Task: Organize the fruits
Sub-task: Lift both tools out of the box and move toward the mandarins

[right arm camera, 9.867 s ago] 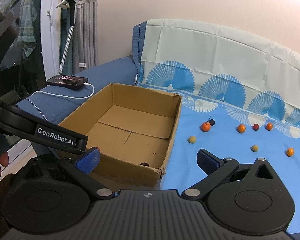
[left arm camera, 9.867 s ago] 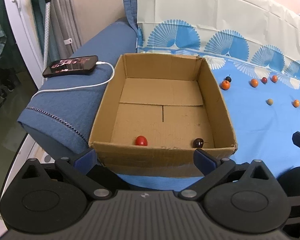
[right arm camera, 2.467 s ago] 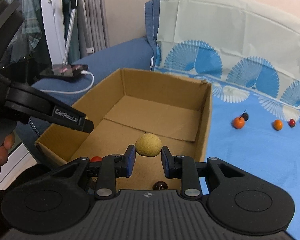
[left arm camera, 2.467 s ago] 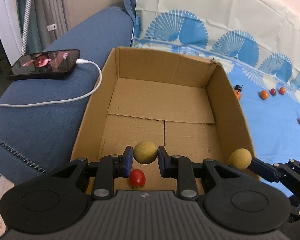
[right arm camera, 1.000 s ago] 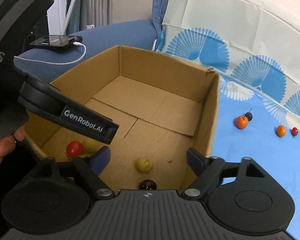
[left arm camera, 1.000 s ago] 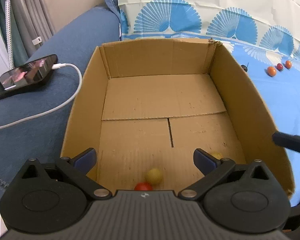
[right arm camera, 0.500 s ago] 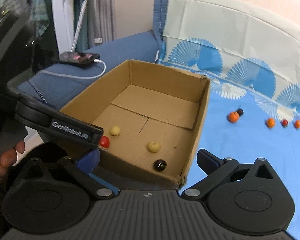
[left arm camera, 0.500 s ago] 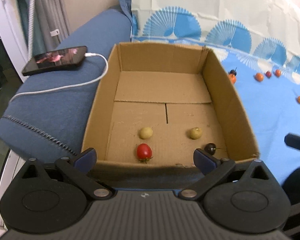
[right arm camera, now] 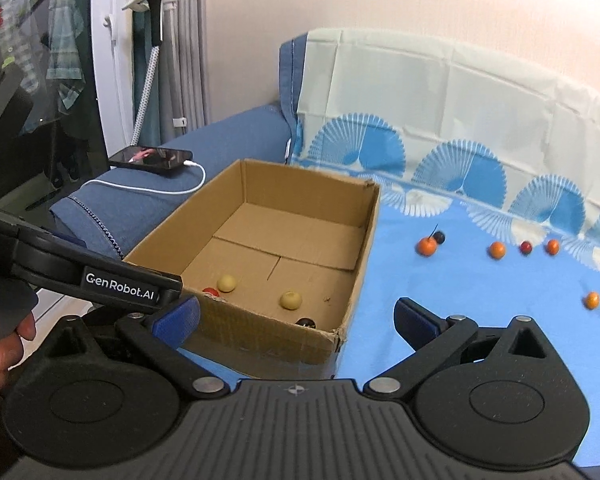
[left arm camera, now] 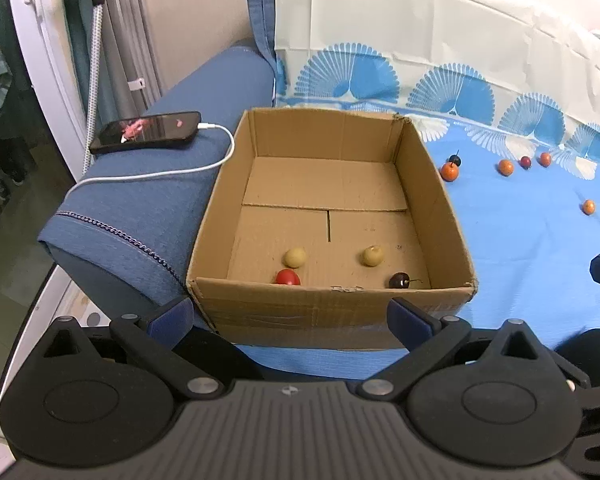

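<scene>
On the far left a phone point(left arm camera: 146, 131) charges on the sofa arm point(left arm camera: 148, 208), its white cable point(left arm camera: 168, 174) trailing toward the cardboard box point(left arm camera: 332, 300) beside it. Inside the box, near the front wall, lie four fruits: a red tomato point(left arm camera: 287, 277) just beside a pale yellow ball point(left arm camera: 295, 257), then a second yellow ball point(left arm camera: 373, 256), then a dark cherry point(left arm camera: 398, 280) with its stalk on.

The left tongs point(left arm camera: 290, 316) hang in front of the box, spread wide with nothing between them. The right tongs point(right arm camera: 296, 316) have just been opening and now stand fully apart and empty too, pointing over the box's near right corner.

To the right, on the blue sheet point(right arm camera: 480, 320), the loose fruits wait: an orange one point(right arm camera: 426, 246) touching a small dark berry point(right arm camera: 439, 237), then another orange point(right arm camera: 497, 249), a dark red one point(right arm camera: 526, 247), one more orange point(right arm camera: 553, 246), and a lone orange point(right arm camera: 591, 299) nearer the front.

These look light, round and smooth, so they would likely roll on the soft bedding at the first nudge and squash under a hard squeeze. I'd close gently across the widest part, coming down from above, pads level. The touching pair looks awkward; the berry's stalk could snag.
</scene>
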A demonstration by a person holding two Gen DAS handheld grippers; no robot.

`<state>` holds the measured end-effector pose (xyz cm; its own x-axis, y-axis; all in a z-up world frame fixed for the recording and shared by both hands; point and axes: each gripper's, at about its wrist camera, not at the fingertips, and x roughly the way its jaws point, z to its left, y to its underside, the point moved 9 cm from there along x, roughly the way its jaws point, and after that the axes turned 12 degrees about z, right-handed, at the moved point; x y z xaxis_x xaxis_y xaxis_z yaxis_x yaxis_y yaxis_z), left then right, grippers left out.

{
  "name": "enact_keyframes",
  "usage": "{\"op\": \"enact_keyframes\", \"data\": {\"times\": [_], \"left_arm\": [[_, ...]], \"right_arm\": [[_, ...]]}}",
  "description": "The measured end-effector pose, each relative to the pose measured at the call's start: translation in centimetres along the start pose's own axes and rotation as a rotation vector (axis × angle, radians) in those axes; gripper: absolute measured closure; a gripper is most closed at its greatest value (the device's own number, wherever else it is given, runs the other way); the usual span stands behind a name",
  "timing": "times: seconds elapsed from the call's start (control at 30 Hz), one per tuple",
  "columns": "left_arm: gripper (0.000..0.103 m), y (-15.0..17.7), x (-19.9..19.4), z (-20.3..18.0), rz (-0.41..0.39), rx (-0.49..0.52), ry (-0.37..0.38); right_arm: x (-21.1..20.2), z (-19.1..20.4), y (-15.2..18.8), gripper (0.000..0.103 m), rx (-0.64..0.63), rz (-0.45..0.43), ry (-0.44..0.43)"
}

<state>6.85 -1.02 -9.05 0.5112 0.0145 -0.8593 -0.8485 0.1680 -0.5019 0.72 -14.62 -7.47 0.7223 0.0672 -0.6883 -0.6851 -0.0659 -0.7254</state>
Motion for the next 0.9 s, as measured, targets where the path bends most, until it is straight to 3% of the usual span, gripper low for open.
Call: {"op": "enact_keyframes", "data": {"times": [0.37,0.9], "left_arm": [[0.000,0.8,-2.6,-0.5,-0.048,0.008,-0.014],[0.000,1.2,-3.2,-1.0,-0.060,0.026,-0.021]], "right_arm": [[-2.8,0.3,0.6,0.001,-0.052,-0.072,0.046],[-3.3,0.0,1.0,0.001,-0.035,-0.080,0.051]]}}
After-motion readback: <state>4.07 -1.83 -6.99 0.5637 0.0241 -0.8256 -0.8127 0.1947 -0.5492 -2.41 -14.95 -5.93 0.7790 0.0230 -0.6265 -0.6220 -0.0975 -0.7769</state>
